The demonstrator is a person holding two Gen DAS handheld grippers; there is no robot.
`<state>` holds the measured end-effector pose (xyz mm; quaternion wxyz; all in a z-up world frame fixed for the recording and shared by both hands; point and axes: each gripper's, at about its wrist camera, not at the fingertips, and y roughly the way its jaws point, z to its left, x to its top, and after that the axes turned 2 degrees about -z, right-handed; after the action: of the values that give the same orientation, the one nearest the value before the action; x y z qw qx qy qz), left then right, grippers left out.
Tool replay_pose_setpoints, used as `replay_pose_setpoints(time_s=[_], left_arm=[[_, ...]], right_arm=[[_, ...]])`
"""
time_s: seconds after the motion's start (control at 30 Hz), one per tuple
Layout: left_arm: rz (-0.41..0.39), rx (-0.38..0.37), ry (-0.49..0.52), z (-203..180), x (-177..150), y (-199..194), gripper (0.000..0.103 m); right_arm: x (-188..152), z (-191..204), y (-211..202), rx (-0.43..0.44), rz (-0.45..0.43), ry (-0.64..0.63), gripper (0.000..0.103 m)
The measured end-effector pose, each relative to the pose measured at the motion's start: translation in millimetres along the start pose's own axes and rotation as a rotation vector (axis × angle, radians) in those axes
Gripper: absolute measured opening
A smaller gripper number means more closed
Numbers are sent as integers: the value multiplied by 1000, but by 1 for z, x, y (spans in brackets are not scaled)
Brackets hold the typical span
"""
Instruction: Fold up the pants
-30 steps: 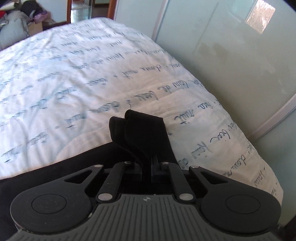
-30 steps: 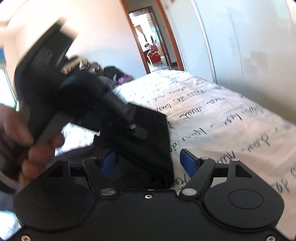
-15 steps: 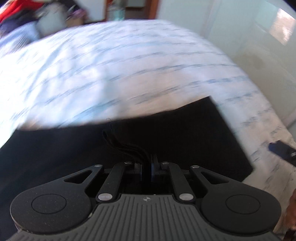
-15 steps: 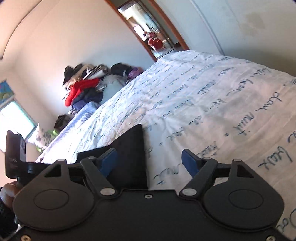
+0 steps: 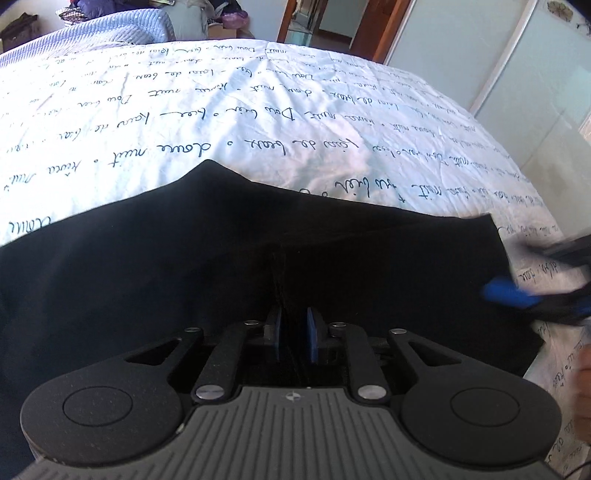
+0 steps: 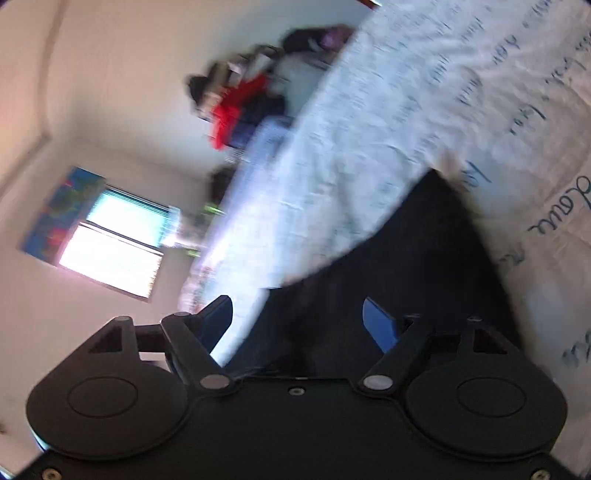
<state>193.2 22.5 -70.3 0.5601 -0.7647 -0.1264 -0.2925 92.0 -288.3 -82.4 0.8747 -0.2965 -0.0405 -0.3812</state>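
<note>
While one pair of black pants (image 5: 258,258) lies spread flat on the bed (image 5: 221,110), two hand-held grippers are near it. The bed has one white cover with dark blue writing all over it.

The left hand-held gripper (image 5: 294,334) is low over the pants, near the middle of the cloth. Its two blue pads (image 5: 312,332) are close together, with a thin fold of black cloth between them. The jaws are opening a little. I cannot tell if the pads press on the cloth at this moment.

The right hand-held gripper (image 6: 299,325) is at the right edge of the pants. Its two blue pads (image 6: 378,328) are wide apart, and the jaws are closing. Black cloth sits between them, but the pads do not touch it. In the left wrist view, this gripper shows as a blurry blue and black shape (image 5: 532,295) at the right side of the pants, just by their edge.

Far off, past the bed, is one pile of clothes (image 6: 243,107) with something red in it. One bright window (image 6: 114,243) is on the wall. One doorway (image 5: 332,22) is behind the bed.
</note>
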Motion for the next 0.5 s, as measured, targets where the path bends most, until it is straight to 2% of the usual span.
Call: replay_pose_setpoints(time_s=[0.03,0.07,0.1,0.17,0.2,0.23,0.3,0.37,0.4,0.43,0.5], left_arm=[[-2,-3,-2,0,0,-1,16],[-4,-9,-1,-2,0,0,13],[-7,-13,5,-2,-1,-2,12],[-5,-28,7,-2,0,-4,11],[2,-39,-3,0,1,-4,14],[18,-65,-36,3,4,-3,19],[45,-139,-161,16,10,-1,23],[68,-256,-300,33,13,1,42],[85,-304,-358,40,14,3,47],[102,-332,-400,45,14,6,50],[133,-314,-416,49,16,9,50]], right_arm=[[0,-7,1,-4,-3,36,56],[3,-6,-4,7,2,53,59],[3,2,-10,29,8,44,69],[1,18,-27,93,-44,-7,75],[1,23,-34,112,-65,-21,82],[1,25,-36,112,-70,-23,84],[1,14,-28,72,-38,6,84],[-6,-5,-22,58,-3,61,84],[-10,-14,-26,81,-16,65,83],[-12,-16,-30,100,-32,65,83],[-13,-16,-35,116,-39,79,83]])
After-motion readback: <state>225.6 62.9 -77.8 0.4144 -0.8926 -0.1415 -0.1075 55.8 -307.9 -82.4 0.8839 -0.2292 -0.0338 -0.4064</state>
